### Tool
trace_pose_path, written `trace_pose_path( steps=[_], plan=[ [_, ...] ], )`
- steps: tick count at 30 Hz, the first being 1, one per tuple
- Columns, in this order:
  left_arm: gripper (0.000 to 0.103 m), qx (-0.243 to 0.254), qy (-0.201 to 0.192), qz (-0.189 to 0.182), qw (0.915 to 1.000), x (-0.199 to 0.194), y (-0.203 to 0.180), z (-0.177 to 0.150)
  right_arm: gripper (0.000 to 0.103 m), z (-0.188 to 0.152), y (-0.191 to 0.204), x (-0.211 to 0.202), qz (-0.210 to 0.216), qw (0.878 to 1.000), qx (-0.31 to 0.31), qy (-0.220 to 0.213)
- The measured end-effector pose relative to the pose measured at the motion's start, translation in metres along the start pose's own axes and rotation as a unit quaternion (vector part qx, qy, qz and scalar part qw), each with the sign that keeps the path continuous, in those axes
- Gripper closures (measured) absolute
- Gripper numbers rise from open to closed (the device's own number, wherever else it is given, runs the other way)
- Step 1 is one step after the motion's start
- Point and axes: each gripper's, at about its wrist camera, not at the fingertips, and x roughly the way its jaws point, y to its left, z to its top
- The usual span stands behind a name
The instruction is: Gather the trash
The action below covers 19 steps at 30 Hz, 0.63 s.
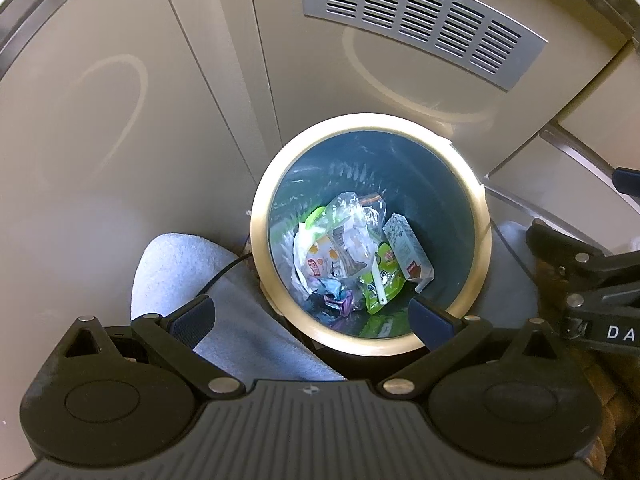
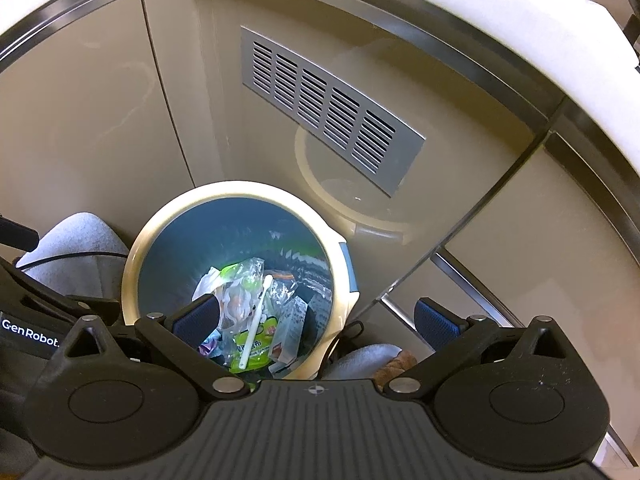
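A round trash bin with a cream rim [image 1: 260,216] [image 2: 132,264] and a blue-grey inside stands on the floor against a beige cabinet. In it lie clear plastic wrap [image 1: 356,216] [image 2: 244,280], a green pouch [image 1: 380,280] [image 2: 256,344], a white plastic stick [image 1: 378,282] [image 2: 256,328] and a small carton [image 1: 408,248] [image 2: 292,320]. My left gripper [image 1: 312,320] hovers over the bin's near rim, open, with nothing between its fingers. My right gripper [image 2: 316,320] hangs above the bin's right side, open and empty too. The right gripper's body [image 1: 592,280] shows at the left view's right edge.
A beige cabinet front with a grey vent grille [image 1: 424,20] [image 2: 332,116] rises behind the bin. A person's grey-clad knees [image 1: 192,272] [image 2: 76,252] flank the bin. A black cable [image 1: 224,272] runs over the left knee. A white countertop edge [image 2: 520,28] arches overhead.
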Motion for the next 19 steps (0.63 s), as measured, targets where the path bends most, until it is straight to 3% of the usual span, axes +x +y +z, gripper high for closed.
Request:
trace_pose_path(
  steps=[14, 19],
  plan=[
    [0.000, -0.006, 0.015, -0.012, 0.9998, 0.009, 0.003, 0.001, 0.000, 0.003, 0.005, 0.011, -0.008, 1.000, -0.010, 0.017],
    [0.000, -0.009, -0.003, -0.005, 0.9999, 0.005, 0.004, 0.001, 0.000, 0.005, 0.008, 0.013, -0.010, 1.000, -0.013, 0.019]
  ],
)
